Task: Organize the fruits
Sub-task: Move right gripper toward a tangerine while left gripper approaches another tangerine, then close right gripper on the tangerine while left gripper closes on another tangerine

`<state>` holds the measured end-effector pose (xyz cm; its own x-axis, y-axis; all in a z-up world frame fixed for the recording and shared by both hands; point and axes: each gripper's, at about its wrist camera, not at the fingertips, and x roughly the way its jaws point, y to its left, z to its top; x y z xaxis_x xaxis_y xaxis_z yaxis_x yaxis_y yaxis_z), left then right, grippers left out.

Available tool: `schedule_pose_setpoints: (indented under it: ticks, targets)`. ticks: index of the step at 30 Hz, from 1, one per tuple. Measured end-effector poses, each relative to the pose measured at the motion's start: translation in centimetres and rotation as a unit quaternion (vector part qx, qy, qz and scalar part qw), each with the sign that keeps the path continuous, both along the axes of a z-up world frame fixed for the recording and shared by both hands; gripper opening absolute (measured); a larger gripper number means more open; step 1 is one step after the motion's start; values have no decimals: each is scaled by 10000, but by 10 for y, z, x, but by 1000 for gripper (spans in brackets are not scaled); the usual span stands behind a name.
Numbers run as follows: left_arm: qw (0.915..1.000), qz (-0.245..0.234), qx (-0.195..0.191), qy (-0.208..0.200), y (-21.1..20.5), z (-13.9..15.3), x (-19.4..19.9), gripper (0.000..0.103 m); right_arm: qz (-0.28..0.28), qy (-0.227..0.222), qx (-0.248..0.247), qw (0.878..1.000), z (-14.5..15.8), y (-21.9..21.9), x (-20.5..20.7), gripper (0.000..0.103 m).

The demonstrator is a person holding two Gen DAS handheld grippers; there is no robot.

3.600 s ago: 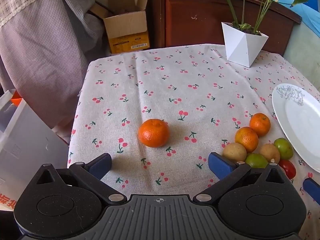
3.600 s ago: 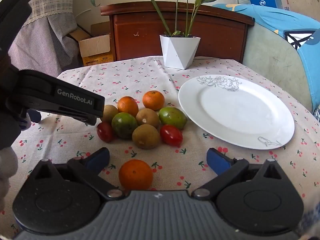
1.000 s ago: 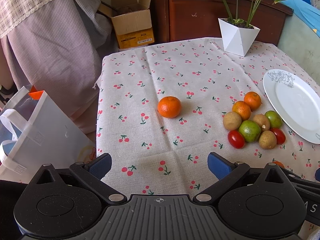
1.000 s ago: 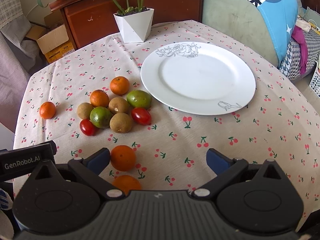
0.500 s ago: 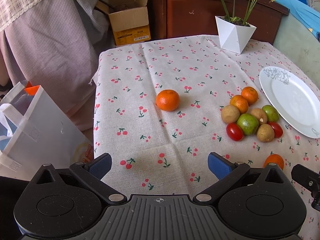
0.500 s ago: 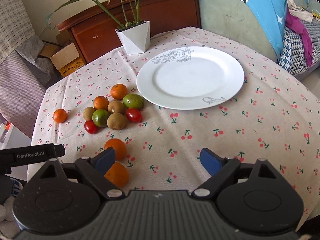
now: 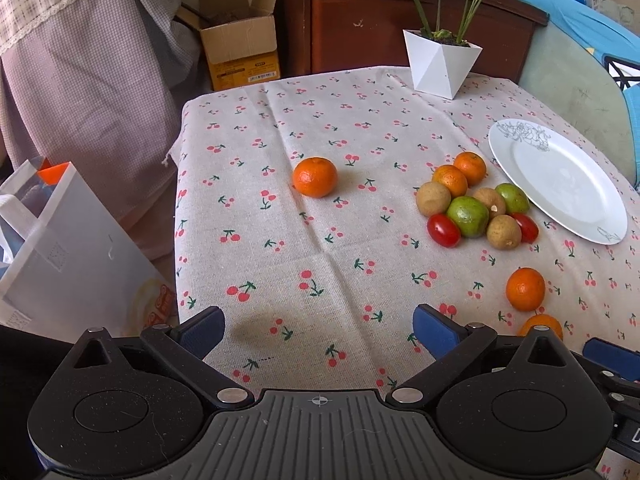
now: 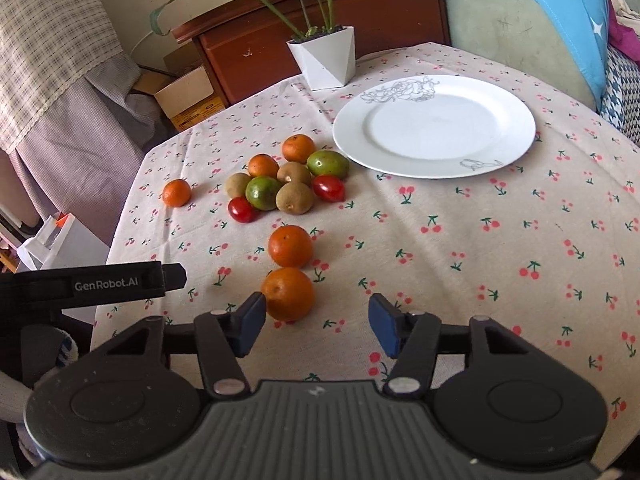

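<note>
Two claws: both are hovering over the cherry-print tablecloth (image 8: 460,240), neither one gripping anything.
Right claw (image 8: 316,322): its jaws are closing right now; the nearest orange (image 8: 287,293) is sitting just ahead of the left pad, outside the gap, with nothing between the pads.
Left claw (image 7: 318,330): its jaws are standing wide apart over bare cloth, nothing between them.
Second orange (image 8: 290,246): lying just beyond the nearest one, close to it; whether they touch I cannot tell.
Fruit cluster (image 8: 286,184): sitting farther ahead and left of the right claw, oranges, green fruits, brown fruits and red tomatoes packed together, beside the white plate (image 8: 434,126).
Lone orange (image 7: 315,177): resting ahead of the left claw, well apart from the cluster.
Open room: bare cloth is stretching ahead and to the right of the right claw; the plate is carrying nothing.
Edges: the table's left edge is dropping away ahead-left of the left claw, with a white bag (image 7: 60,240) below it; a white planter (image 8: 324,58) is standing at the far edge.
Cut off: in the left view the nearest orange is half hidden behind the claw body, and only a blue pad of the right claw is peeking in.
</note>
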<state>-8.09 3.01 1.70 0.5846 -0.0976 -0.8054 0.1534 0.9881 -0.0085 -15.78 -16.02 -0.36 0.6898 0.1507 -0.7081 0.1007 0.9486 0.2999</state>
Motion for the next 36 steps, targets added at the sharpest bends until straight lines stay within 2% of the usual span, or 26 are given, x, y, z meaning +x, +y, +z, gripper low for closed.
schedule_pose_setpoints:
  ticks: [4, 10, 15, 19, 23, 28, 36]
  targets:
    - [9999, 65, -115, -31, 4, 0, -2, 98, 95, -75, 70, 9999, -2, 4, 2, 49]
    - [9999, 65, -81, -61, 4, -1, -3, 95, 237, -160, -160, 9995, -4, 14, 7, 42]
    - [9999, -36, -99, -111, 0, -3, -4, 91, 308, -181, -154, 9992, -5, 16, 9, 32]
    - [9997, -120, -105, -173, -4, -3, -5, 87, 295, -172, -151, 9993, -5, 16, 9, 31]
    - [9994, -252, -128, -223, -12, -3, -7, 84, 35, -119, -153, 9998, -1, 6, 7, 30]
    - [9975, -537, -336, -304, -26, -1, -10, 82, -487, -135, -224, 9985, 2, -14, 3, 30]
    - [9914, -1104, -511, -481, -56, -2, -16, 74, -1055, -47, 47, 9944, -1, -43, 1, 30]
